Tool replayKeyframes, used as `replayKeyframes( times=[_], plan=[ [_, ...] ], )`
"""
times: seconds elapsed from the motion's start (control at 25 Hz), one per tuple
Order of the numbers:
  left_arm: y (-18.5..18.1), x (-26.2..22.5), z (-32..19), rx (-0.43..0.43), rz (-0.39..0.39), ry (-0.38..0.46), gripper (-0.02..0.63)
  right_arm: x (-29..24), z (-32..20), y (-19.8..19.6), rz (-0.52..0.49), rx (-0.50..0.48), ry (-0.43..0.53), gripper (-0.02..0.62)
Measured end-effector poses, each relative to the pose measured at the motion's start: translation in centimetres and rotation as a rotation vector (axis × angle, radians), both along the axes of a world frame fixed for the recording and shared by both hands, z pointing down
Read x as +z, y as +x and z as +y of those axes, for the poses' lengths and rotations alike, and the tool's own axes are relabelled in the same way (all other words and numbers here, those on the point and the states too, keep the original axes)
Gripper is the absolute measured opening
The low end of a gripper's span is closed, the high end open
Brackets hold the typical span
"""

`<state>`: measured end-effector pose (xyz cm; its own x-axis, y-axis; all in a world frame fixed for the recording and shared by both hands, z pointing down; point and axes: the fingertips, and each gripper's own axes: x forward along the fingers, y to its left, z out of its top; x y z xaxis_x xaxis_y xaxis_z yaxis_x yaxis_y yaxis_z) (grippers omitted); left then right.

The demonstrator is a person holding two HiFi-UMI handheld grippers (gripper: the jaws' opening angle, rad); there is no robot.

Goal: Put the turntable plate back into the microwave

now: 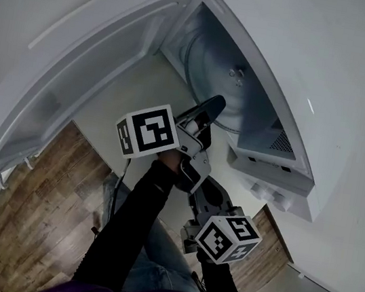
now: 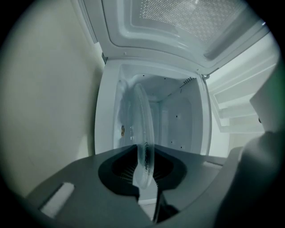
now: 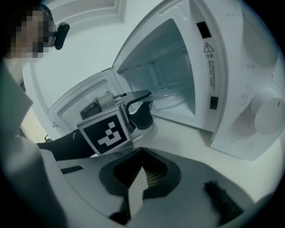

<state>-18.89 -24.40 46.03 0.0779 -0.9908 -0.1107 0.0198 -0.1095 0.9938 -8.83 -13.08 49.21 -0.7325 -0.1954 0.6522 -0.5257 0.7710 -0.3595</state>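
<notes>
The clear glass turntable plate (image 1: 206, 63) lies inside the open white microwave (image 1: 270, 180), its near rim at the cavity mouth. My left gripper (image 1: 213, 105) reaches into the opening and is shut on that rim. In the left gripper view the plate (image 2: 142, 120) shows edge-on between the pads, with the left gripper (image 2: 146, 156) closed on it and the cavity (image 2: 178, 120) behind. My right gripper (image 1: 211, 189) hangs lower, over the counter, shut on nothing. In the right gripper view the right gripper (image 3: 143, 171) has its jaws together, and the plate (image 3: 171, 94) and left gripper (image 3: 141, 99) sit at the cavity mouth.
The microwave door (image 1: 76, 77) swings wide open to the left. The control panel with its round knob (image 3: 267, 116) is on the microwave's right side. A pale counter (image 1: 136, 93) runs under the microwave, and a wood floor (image 1: 35, 208) lies below.
</notes>
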Motion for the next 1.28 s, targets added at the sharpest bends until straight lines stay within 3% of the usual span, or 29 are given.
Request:
replayKeyframes(
  times=[0.68,0.96,1.28],
  plan=[
    [-0.2,0.0,-1.8,0.010,-0.004,-0.018,0.060,-0.4,-1.5,-0.3,-0.005,0.019,0.022,0.009],
    [-0.3,0.5,-2.0,0.020,-0.003,-0.046,0.061,-2.7,-4.9,-0.6,-0.073,0.145,0.141,0.011],
    [-0.3,0.7,-2.5,0.036,0.007,-0.055,0.064,-4.3,-7.6,-2.6,-0.217,0.231,0.061,0.012]
  ],
)
